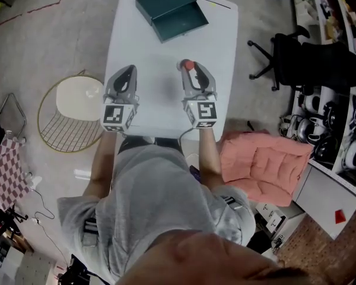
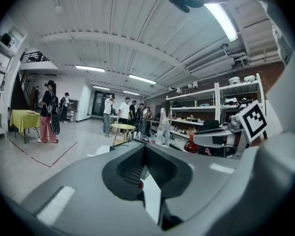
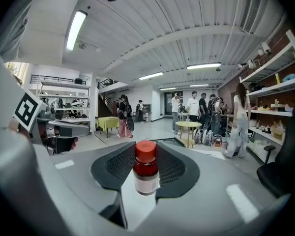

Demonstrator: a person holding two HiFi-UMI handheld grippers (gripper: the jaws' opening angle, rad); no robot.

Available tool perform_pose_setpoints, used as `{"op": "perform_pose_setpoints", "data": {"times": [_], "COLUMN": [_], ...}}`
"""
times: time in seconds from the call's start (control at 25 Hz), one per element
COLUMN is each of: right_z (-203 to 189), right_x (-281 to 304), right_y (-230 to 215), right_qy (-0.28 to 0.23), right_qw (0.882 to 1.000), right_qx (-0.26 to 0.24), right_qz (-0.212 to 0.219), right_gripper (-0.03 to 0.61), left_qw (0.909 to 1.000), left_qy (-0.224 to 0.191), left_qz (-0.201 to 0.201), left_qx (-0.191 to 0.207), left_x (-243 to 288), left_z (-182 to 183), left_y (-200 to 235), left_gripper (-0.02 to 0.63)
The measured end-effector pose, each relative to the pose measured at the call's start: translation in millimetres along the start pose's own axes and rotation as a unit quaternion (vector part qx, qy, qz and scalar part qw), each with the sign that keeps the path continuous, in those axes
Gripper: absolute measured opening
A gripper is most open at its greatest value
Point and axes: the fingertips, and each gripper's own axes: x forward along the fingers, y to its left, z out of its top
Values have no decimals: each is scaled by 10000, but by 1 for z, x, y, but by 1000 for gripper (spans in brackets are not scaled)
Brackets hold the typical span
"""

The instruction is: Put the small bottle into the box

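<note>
The small bottle [image 1: 188,65] has a red cap, a dark red body and a white label. My right gripper [image 1: 190,69] is shut on the small bottle [image 3: 145,173], which stands upright between the black pads above the white table [image 1: 219,34]. The dark green box [image 1: 173,9] lies open at the table's far end, well ahead of both grippers. My left gripper [image 1: 126,71] hovers over the table's left part, level with the right one. Its jaws are together with nothing between them. From the left gripper [image 2: 145,149], the bottle [image 2: 190,145] shows off to the right.
Left of the table stands a round wire stool [image 1: 71,114] with a white seat. A pink cushion [image 1: 264,165] lies at the right, a black office chair [image 1: 311,61] and shelves beyond it. Several people [image 3: 196,107] stand far off in the room.
</note>
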Motion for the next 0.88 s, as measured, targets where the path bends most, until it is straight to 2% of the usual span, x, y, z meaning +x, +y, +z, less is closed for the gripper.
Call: {"op": "perform_pose_setpoints", "data": {"times": [0.28, 0.88], "right_z": [-3, -5], "right_x": [43, 124], "right_y": [3, -23], "right_qy": [77, -25], "right_qw": [9990, 9970], "right_qx": [-164, -203], "right_qz": [403, 742], "right_gripper": [131, 130], "left_qw": [9993, 9955], "left_qy": [-8, 170], "left_qz": [362, 913], "left_qx": [-26, -167], "left_x": [11, 45], "left_z": [-2, -24], "left_y": [16, 50], "left_gripper": [11, 11]}}
